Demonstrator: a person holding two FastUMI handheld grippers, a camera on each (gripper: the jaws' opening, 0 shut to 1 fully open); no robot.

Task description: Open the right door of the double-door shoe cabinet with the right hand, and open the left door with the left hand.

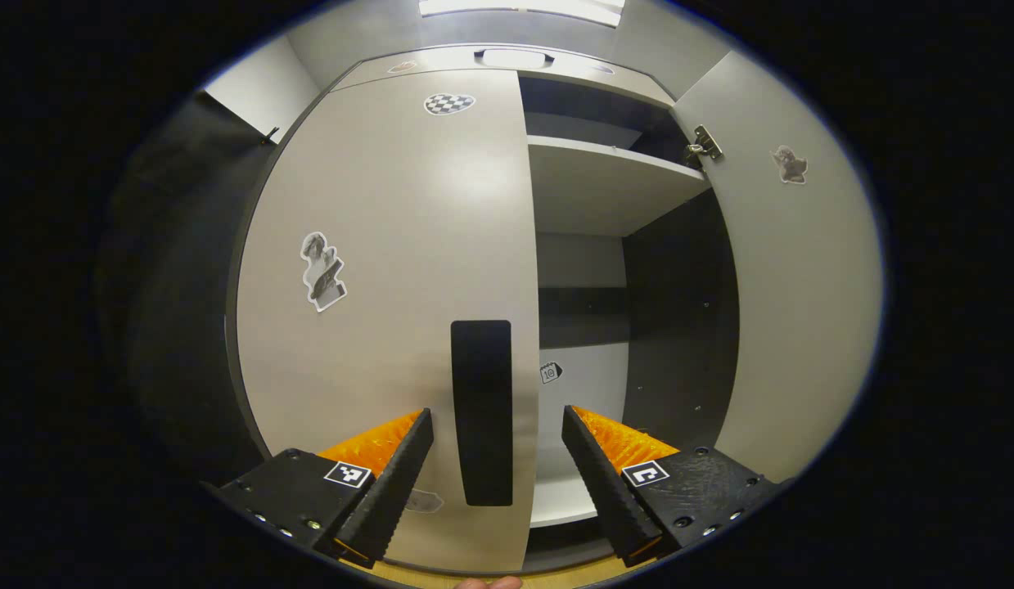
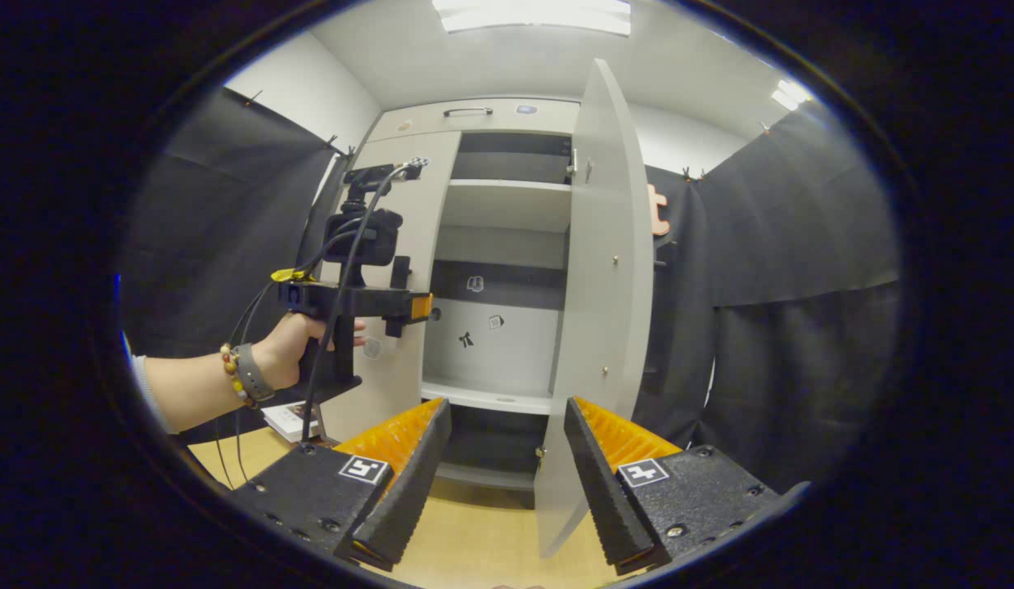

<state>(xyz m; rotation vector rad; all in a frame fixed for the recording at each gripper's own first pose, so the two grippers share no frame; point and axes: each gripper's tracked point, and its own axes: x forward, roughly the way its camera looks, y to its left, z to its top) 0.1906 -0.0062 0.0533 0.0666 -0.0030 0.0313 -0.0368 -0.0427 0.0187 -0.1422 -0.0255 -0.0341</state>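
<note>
The light-grey left door [image 1: 392, 270] stands closed, with its black vertical handle [image 1: 481, 413] near the right edge. My left gripper [image 1: 497, 421] is open, one finger on each side of the handle, not touching it. The right door [image 1: 793, 311] is swung wide open, baring the shelves [image 1: 605, 184]. In the right gripper view the open right door [image 2: 597, 303] stands edge-on ahead. My right gripper [image 2: 507, 413] is open and holds nothing, back from the cabinet. A hand holds the left gripper [image 2: 396, 315] up at the closed left door [image 2: 408, 221].
Black cloth walls [image 2: 801, 262] flank the cabinet on both sides. The cabinet stands on a light wooden surface [image 2: 482, 532]. A booklet [image 2: 290, 419] lies at the lower left. Stickers dot the doors and shelf backs. A drawer handle [image 1: 515, 57] tops the cabinet.
</note>
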